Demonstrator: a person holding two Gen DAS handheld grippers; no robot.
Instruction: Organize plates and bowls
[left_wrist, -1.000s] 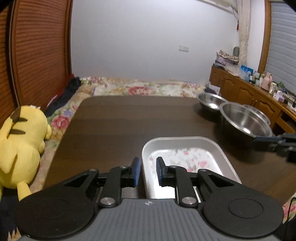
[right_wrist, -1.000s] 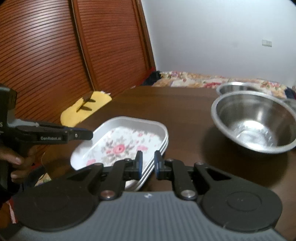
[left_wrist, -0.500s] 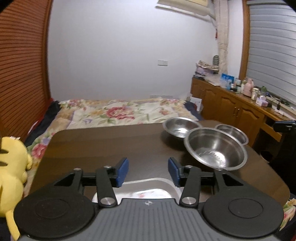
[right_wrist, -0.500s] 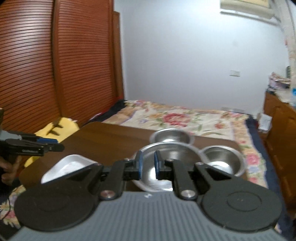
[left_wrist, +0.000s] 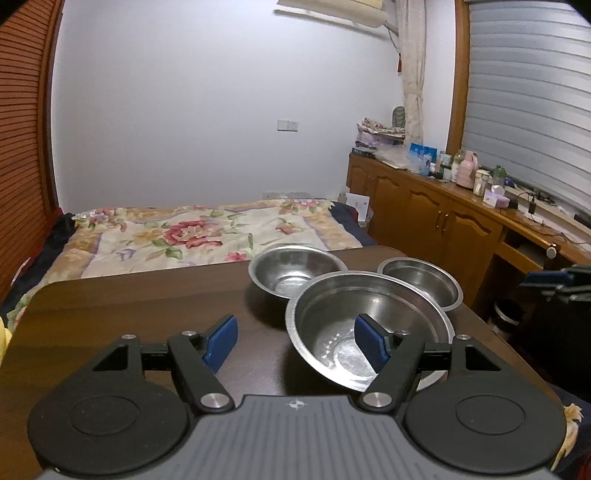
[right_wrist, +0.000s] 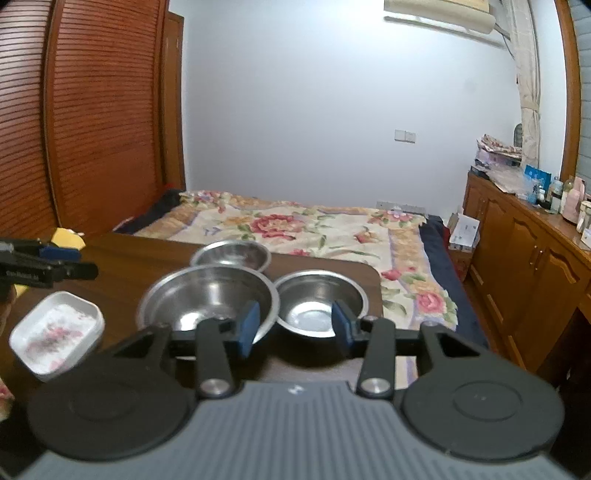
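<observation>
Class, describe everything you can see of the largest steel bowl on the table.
The largest steel bowl is round, shiny metal with a thin rolled rim and a bright, reflective bottom. It stands upright and empty on the dark wooden table, nearest the cameras, in front of two smaller steel bowls whose near rims it overlaps in view. Neither gripper touches it.

three steel bowls, floral plates

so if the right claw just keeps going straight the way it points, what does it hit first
Probably the small steel bowl nearest the table's right edge: it sits between the opening fingers of the right claw, which holds nothing. Depth is hard to judge.
</observation>
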